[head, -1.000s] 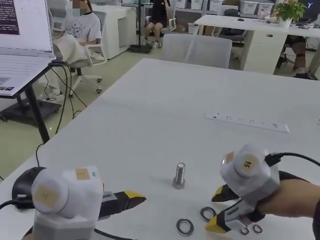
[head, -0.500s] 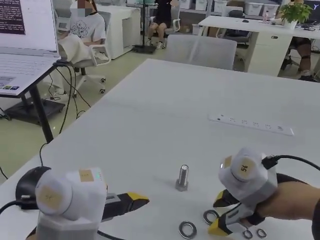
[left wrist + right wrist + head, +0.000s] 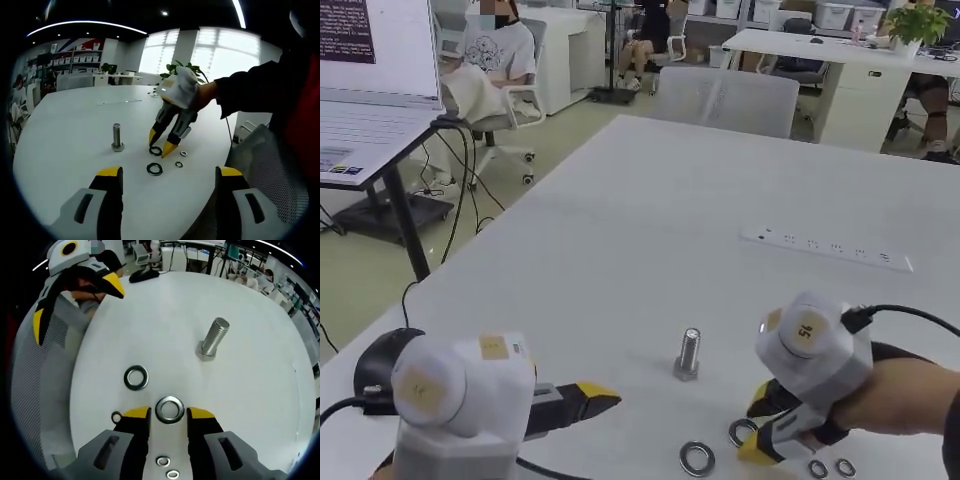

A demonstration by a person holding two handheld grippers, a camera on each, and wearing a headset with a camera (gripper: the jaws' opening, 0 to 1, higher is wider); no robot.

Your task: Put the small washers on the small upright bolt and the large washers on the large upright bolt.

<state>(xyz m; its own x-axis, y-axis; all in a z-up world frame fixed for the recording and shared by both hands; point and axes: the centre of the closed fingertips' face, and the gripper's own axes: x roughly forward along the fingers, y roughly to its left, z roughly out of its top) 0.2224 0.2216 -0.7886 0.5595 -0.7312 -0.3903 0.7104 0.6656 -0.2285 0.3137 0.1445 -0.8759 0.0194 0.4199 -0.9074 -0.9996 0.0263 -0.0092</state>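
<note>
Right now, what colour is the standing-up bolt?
Silver-grey; the bolt shows best in the right gripper view.

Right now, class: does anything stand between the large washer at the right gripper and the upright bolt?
Nothing visible does: bare table runs from the large washer, between the jaws of the open right gripper, to the upright bolt.

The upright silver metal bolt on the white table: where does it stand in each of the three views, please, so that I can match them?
Head view: the upright silver metal bolt stands low, a little right of centre.
Left gripper view: left of centre, above that gripper's left jaw.
Right gripper view: upper right of centre.
Shared landmark: the large grey steel washer lying free of the jaws.
</note>
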